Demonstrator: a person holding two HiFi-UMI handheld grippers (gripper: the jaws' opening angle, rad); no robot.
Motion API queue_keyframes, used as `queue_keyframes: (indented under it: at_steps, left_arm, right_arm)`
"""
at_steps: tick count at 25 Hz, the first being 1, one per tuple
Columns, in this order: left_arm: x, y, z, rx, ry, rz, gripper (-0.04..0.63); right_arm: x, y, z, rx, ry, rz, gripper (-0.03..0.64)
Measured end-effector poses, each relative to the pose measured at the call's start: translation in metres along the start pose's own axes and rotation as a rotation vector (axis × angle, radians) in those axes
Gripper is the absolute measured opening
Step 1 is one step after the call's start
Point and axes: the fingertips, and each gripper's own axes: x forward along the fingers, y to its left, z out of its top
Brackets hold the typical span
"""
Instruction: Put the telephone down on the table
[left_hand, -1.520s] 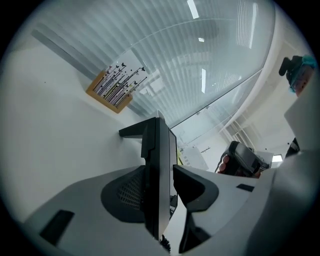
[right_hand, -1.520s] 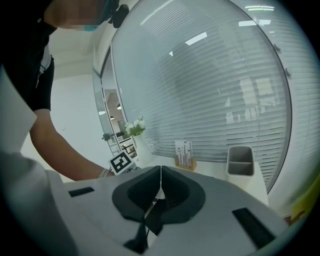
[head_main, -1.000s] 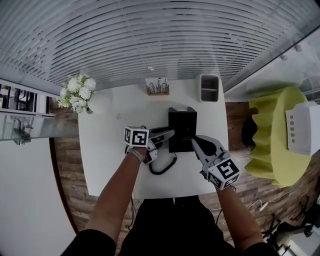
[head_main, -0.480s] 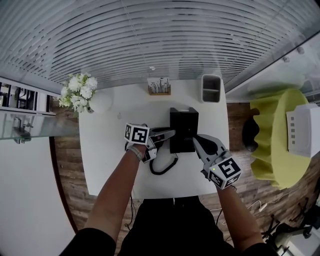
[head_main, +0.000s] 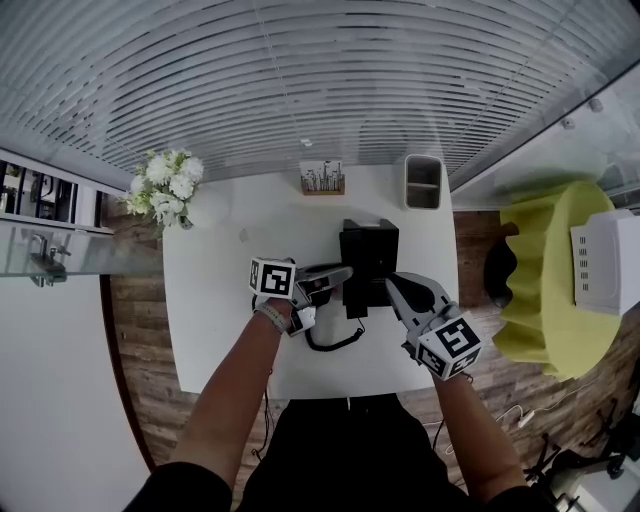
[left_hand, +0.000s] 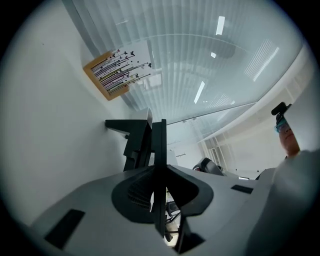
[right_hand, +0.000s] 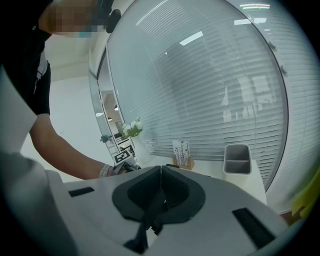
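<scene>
The black telephone base (head_main: 369, 258) stands in the middle of the white table (head_main: 210, 300). My left gripper (head_main: 343, 273) is just left of it and points level toward it. Its jaws have just been closing and now press on the black handset (head_main: 324, 279), held a little above the table. In the left gripper view the handset (left_hand: 159, 137) is a thin dark slab between the pads, with the base (left_hand: 131, 136) beyond it. The coiled cord (head_main: 333, 341) hangs from the handset onto the table. My right gripper (head_main: 391, 284) hovers at the base's near right corner, shut on nothing (right_hand: 161, 172).
At the table's far edge stand a wooden card holder (head_main: 322, 178) and a grey two-slot pen box (head_main: 423, 182). A vase of white flowers (head_main: 165, 185) is on the far left corner. A yellow-green chair (head_main: 545, 290) stands to the right, and glass with blinds lies behind.
The left gripper has closed on the handset and risen with it. The cord below it has been drawn out into a wider loop. The right gripper has kept still.
</scene>
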Motion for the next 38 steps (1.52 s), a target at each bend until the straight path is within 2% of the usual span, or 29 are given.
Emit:
queue_keyframes:
  at_steps: [15,29,34,38]
  left_arm:
    - [-0.051,-0.055,-0.011,0.012,-0.086,0.010,0.075]
    - [-0.075,-0.132,-0.040,0.053,-0.144,0.030,0.075]
    - [-0.084,-0.145,-0.054,0.059,-0.189,0.078,0.075]
    - [-0.089,-0.153,-0.060,0.074,-0.235,0.075,0.075]
  right_arm:
    - [-0.009,0.043,0.013,-0.043,-0.003,0.044,0.023]
    - [-0.043,0.092,0.034,-0.106,-0.016,0.175,0.023]
    - [-0.057,0.106,0.039,-0.132,-0.022,0.239,0.023]
    - [-0.059,0.117,0.038,-0.148,-0.016,0.296,0.023]
